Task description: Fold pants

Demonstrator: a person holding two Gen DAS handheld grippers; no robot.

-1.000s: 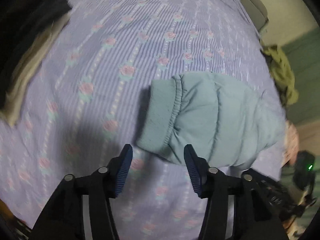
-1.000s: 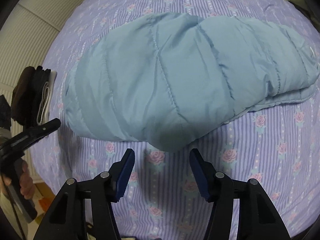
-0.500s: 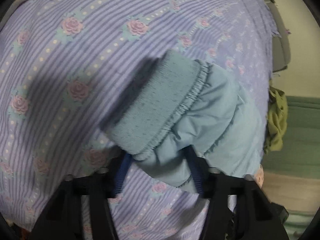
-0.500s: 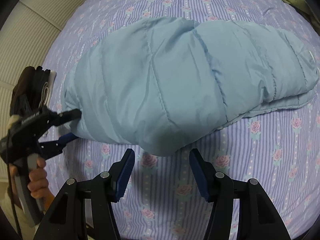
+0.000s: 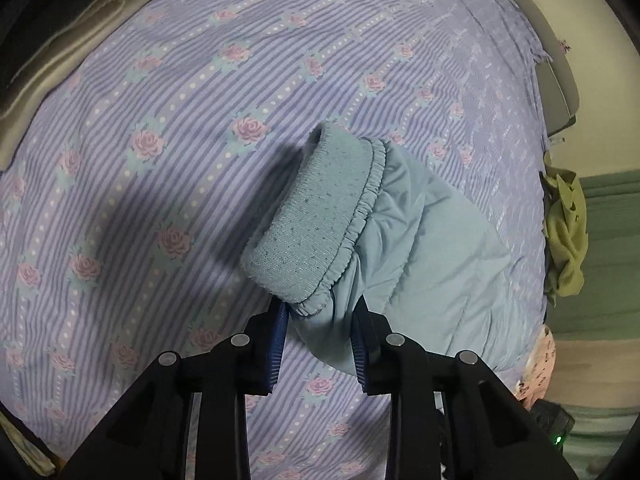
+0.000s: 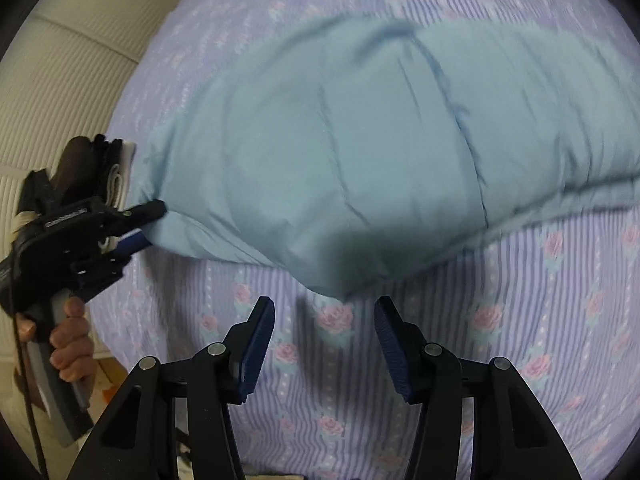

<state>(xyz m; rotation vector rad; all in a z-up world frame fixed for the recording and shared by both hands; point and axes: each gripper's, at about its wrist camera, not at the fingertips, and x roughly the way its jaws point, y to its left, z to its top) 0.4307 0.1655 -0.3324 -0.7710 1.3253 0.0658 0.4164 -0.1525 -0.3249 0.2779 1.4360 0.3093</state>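
Note:
Light blue padded pants [image 6: 360, 152] lie folded on the purple flowered bed sheet [image 6: 500, 340]. In the left wrist view their ribbed waistband [image 5: 316, 220] stands up off the sheet. My left gripper [image 5: 320, 320] is shut on the pants' corner just below the waistband; it also shows at the left of the right wrist view [image 6: 140, 224], pinching the pants' left edge. My right gripper [image 6: 324, 320] is open and empty, just in front of the pants' near edge above the sheet.
A stack of folded dark and beige clothes [image 5: 60, 36] lies at the sheet's far left. An olive green garment [image 5: 566, 232] hangs at the bed's right edge. A ribbed cream wall [image 6: 72, 80] lies beyond the bed's left side.
My left gripper moved in and closed on the pants' corner by the waistband, lifting it. The right gripper stayed open and drew slightly closer to the pants.

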